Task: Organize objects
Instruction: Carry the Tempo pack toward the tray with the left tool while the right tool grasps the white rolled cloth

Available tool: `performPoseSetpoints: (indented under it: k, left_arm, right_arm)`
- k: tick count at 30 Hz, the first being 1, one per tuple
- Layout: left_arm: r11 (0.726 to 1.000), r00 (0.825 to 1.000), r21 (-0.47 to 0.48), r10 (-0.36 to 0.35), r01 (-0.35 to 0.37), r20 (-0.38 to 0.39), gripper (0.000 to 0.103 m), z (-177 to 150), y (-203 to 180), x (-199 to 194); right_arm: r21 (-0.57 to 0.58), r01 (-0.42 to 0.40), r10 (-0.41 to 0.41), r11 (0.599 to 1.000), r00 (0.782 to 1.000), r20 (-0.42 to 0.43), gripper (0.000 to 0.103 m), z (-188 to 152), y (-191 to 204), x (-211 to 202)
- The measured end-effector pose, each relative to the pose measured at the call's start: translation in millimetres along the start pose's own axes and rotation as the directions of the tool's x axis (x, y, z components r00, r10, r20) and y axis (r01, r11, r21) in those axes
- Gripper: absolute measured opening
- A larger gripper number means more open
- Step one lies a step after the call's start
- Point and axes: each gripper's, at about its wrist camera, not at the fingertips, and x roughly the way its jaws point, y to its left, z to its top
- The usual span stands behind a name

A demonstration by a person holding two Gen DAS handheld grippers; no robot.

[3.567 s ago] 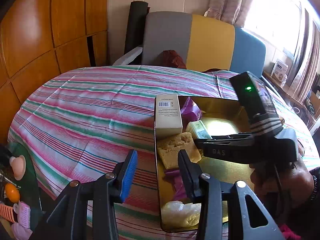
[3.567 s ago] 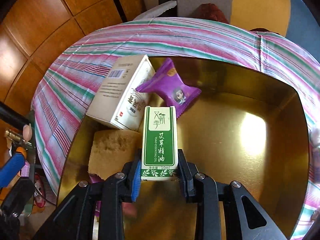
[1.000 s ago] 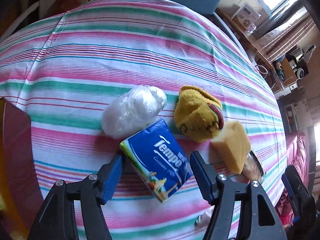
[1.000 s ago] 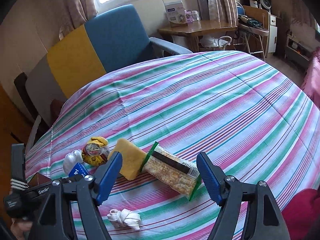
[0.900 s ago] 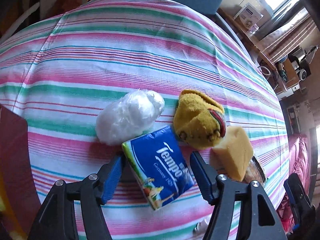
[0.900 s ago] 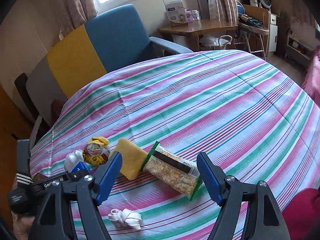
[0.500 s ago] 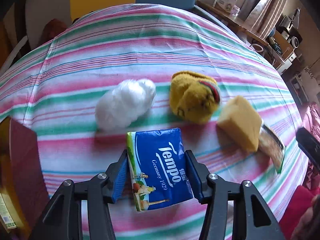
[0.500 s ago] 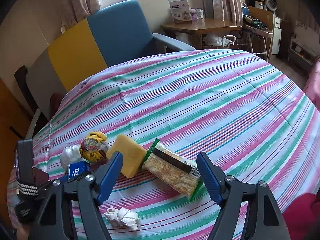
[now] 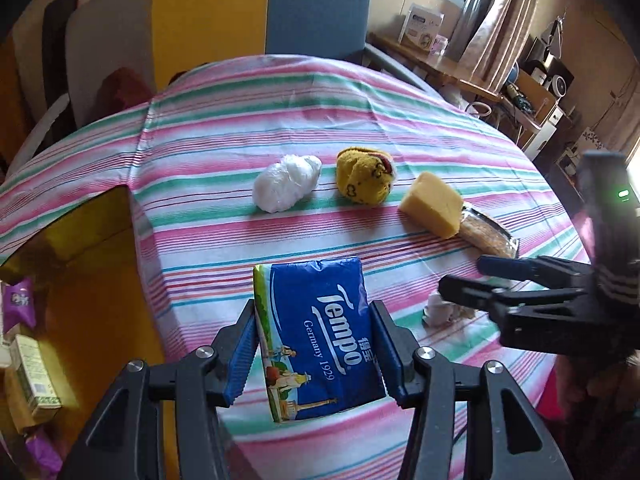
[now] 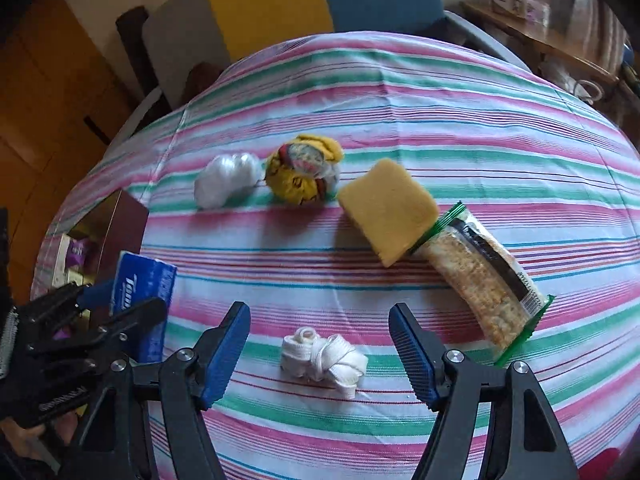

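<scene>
Blue tissue pack (image 9: 320, 336) clenched in left tool (image 9: 316, 356), lifted off striped table (image 9: 360, 120).

Right tool (image 10: 318, 356) grips nothing; its jaws are closing w/ a knotted white cord bundle (image 10: 322, 356) lying between them on the cloth, pads not yet on it. Bundle's long axis runs roughly across the gap, pad to pad, so right hand is far nearer it than left. Gold tin (image 9: 80, 240) sits at table's left edge, beside the left tool, prob. where the pack goes. Farther back, in a row: white plastic wad (image 10: 226, 178), yellow sock ball (image 10: 306, 172), sponge (image 10: 386, 208), cracker pkt (image 10: 486, 272). Bundle's material unclear, poss. shoelace.
</scene>
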Motion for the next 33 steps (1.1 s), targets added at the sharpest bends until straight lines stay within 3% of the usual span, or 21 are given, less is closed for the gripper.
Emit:
performPoseSetpoints:
  k: [8,9,11,15,23,27,33]
  left_arm:
    - [1.0,0.998,-0.027,0.009,-0.007,0.06,0.054,-26,32,-47]
    - [0.999,0.998,-0.035,0.006,-0.004,0.067,0.054,-29,37,-53]
    - [0.998,0.997,-0.062,0.008,-0.003,0.081,0.054,-38,54,-69]
    - [0.988,0.99,-0.149,0.054,-0.035,0.127,0.054,-60,100,-106]
    - [0.908,0.965,-0.402,0.203,-0.121,0.167,0.054,-124,214,-176]
    - [0.905,0.967,-0.41,0.194,-0.111,0.167,0.054,-144,223,-180]
    - [0.939,0.989,-0.339,0.101,-0.058,0.111,0.054,-150,197,-144]
  right_arm:
    - [-0.059,0.061,-0.067,0.996,0.993,-0.099,0.072,-10,6,25]
    - [-0.063,0.068,-0.075,0.996,0.991,-0.115,0.069,-12,6,29]
    - [-0.073,0.09,-0.1,0.993,0.986,-0.136,0.049,-15,6,34]
    - [-0.107,0.1,-0.113,0.989,0.986,-0.124,0.045,-19,11,33]
    - [-0.133,0.131,-0.146,0.982,0.982,-0.115,0.045,-21,15,34]
    - [-0.131,0.134,-0.149,0.982,0.983,-0.112,0.046,-24,14,33]
    - [-0.143,0.154,-0.169,0.978,0.98,-0.101,0.046,-23,16,32]
